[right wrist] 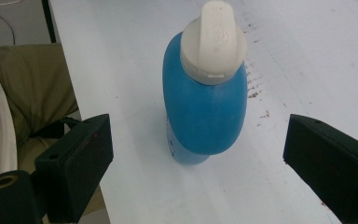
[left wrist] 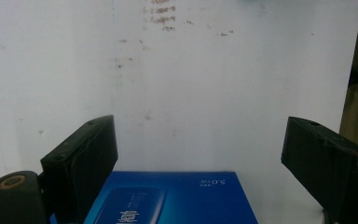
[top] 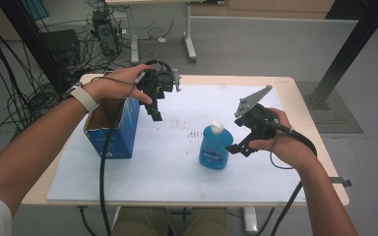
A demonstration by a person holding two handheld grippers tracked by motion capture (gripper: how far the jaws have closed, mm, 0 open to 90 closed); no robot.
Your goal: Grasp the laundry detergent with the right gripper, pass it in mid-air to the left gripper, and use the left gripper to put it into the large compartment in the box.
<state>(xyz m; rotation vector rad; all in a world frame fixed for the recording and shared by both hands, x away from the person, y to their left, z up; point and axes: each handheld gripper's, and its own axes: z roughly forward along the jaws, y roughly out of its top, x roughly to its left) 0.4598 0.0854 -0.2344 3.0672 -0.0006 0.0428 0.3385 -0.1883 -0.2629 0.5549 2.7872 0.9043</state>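
A blue bottle with a white cap stands upright on the white sheet near the table's middle. In the right gripper view the blue bottle stands just ahead of the jaws, which are wide apart and touch nothing. My right gripper is open, close to the bottle's right side. An open-topped blue box sits at the table's left. My left gripper points down just right of the box, open and empty. The blue box lies along the bottom edge between the left gripper's spread jaws.
A white sheet with small dark stains covers most of the wooden table. Beyond the far edge are another table's legs, a computer and cables on the floor. A black post rises at the right.
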